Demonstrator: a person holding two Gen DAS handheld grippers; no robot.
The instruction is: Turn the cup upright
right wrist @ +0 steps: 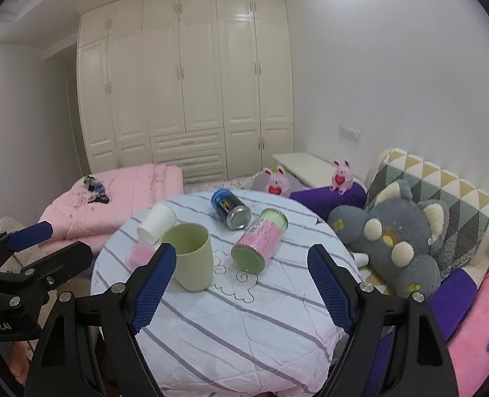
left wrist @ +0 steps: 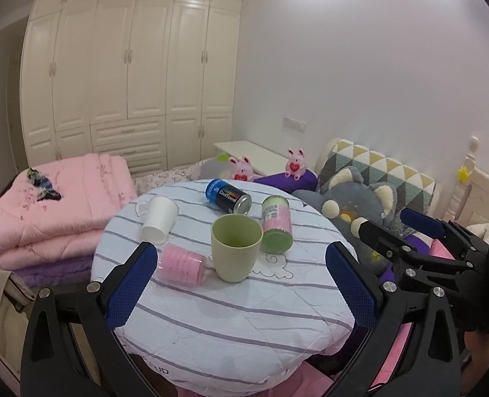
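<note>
Green cup [left wrist: 237, 248] is seen upright beyond and between the wide-spread fingers of left gripper [left wrist: 241, 284]; right gripper [right wrist: 244, 286] likewise spread wide, empty.

- Cup [left wrist: 236, 248]: pale green.
- Paper cup [left wrist: 158, 219]: white.
- Cloth [left wrist: 238, 324] on the table: white with thin purple-grey stripes and outlined cloud doodles.
- Can [left wrist: 228, 196]: black with a blue end and a rainbow bar.
- Tin [left wrist: 276, 225]: pink label, green ends.
- Tub [left wrist: 181, 264]: pink.
- Quilt [left wrist: 62, 198]: pink.
- Elephant [right wrist: 393, 231]: grey with cream ears.
- Pillow [right wrist: 436, 185]: green, yellow, grey and white triangles.
- Finger pads [left wrist: 130, 287]: blue on black.
</note>
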